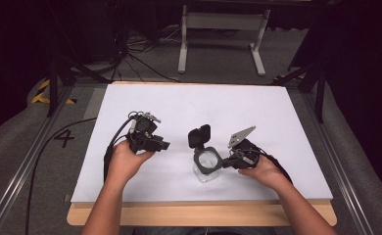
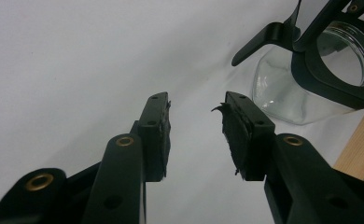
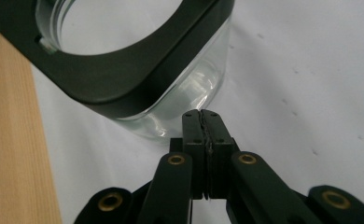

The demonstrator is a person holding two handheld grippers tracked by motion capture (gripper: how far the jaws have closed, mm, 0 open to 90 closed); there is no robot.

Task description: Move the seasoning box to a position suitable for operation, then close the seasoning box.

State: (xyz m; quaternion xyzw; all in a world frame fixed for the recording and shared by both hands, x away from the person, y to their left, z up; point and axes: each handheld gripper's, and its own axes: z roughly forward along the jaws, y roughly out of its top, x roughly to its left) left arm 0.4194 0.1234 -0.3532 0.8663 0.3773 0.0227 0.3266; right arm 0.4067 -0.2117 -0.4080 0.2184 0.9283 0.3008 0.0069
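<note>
A clear glass jar (image 1: 206, 172) with a black square collar (image 1: 207, 159) stands on the white mat, its black flip lid (image 1: 200, 135) swung up and back. My right gripper (image 1: 226, 163) lies just right of the jar with its jaws pressed together and nothing between them. In the right gripper view the shut right gripper (image 3: 202, 113) points at the jar's glass wall (image 3: 189, 88) below the collar (image 3: 124, 88); I cannot tell whether it touches. My left gripper (image 1: 163, 145) is held left of the jar, apart from it. Its own view shows the left gripper (image 2: 196, 112) open and empty, the jar (image 2: 283, 93) at upper right.
A white mat (image 1: 189, 103) covers most of the wooden table, whose bare front edge (image 1: 203, 214) runs just behind the jar on my side. Cables trail off the table's left side. Beyond the table, a white frame stands on the grey floor (image 1: 218, 54).
</note>
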